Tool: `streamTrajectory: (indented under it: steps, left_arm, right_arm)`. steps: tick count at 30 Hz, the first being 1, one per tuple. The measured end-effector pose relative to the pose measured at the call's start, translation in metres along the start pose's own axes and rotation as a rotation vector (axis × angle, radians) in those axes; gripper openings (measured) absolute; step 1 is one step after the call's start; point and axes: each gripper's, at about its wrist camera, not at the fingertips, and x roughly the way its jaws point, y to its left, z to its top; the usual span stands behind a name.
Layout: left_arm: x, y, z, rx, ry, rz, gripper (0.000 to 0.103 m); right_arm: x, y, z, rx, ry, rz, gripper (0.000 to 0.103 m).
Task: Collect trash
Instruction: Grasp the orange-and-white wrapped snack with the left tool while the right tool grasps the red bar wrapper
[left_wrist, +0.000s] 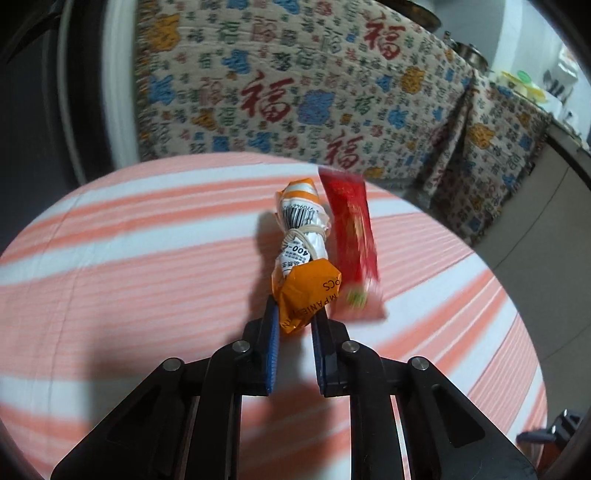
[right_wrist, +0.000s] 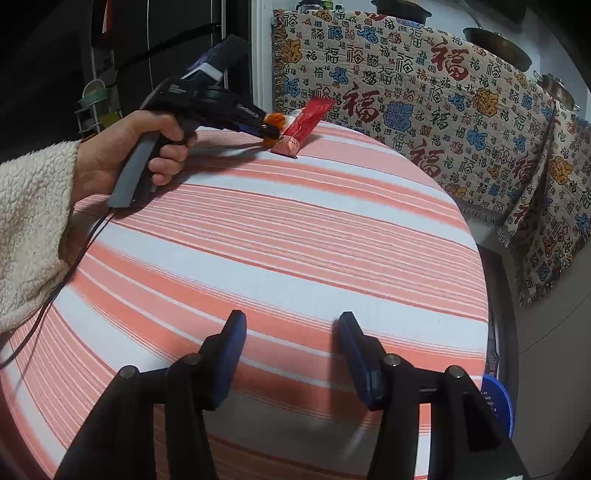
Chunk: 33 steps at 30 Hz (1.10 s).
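My left gripper (left_wrist: 294, 314) is shut on the near end of an orange-and-white crumpled wrapper (left_wrist: 301, 254) tied with a rubber band, held just above the striped table. A red snack packet (left_wrist: 351, 243) stands tilted beside it on the right, blurred, its lower end on the cloth. In the right wrist view the left gripper (right_wrist: 273, 134) holds the orange wrapper (right_wrist: 275, 120) at the table's far side, with the red packet (right_wrist: 304, 127) leaning against it. My right gripper (right_wrist: 291, 321) is open and empty over the near part of the table.
The round table has an orange-and-white striped cloth (right_wrist: 280, 236). Behind it a patterned blanket (right_wrist: 424, 96) covers furniture, with metal pots (right_wrist: 495, 42) on top. A blue round container (right_wrist: 496, 400) sits below the table's right edge. A dark doorway is at the left.
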Motion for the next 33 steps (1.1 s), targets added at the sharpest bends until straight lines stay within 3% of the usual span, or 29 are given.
streamTrajectory:
  steps: [8, 10, 11, 13, 21, 28, 33]
  left_arm:
    - [-0.093, 0.024, -0.078, -0.053, 0.027, 0.141, 0.019]
    - [-0.103, 0.026, -0.09, -0.057, 0.026, 0.145, 0.029]
    - [-0.105, 0.027, -0.095, -0.066, 0.023, 0.143, 0.053]
    - [-0.104, 0.03, -0.098, -0.085, 0.014, 0.139, 0.077]
    - [-0.079, 0.031, -0.092, -0.102, 0.016, 0.173, 0.078]
    - [-0.075, 0.029, -0.091, -0.079, 0.032, 0.226, 0.078]
    - [-0.072, 0.024, -0.092, -0.05, 0.043, 0.251, 0.081]
  right_arm:
    - [0.001, -0.002, 0.001, 0.009, 0.006, -0.004, 0.053]
    - [0.001, -0.002, 0.001, 0.013, 0.006, -0.009, 0.053]
    - [0.001, -0.002, 0.001, 0.018, 0.008, -0.01, 0.053]
    - [0.002, -0.002, 0.003, 0.033, 0.018, -0.009, 0.053]
    - [0.02, -0.004, 0.03, 0.107, 0.066, 0.038, 0.053]
    - [0.076, -0.011, 0.102, 0.231, 0.035, 0.066, 0.053]
    - [0.127, -0.012, 0.152, 0.303, 0.036, 0.073, 0.059]
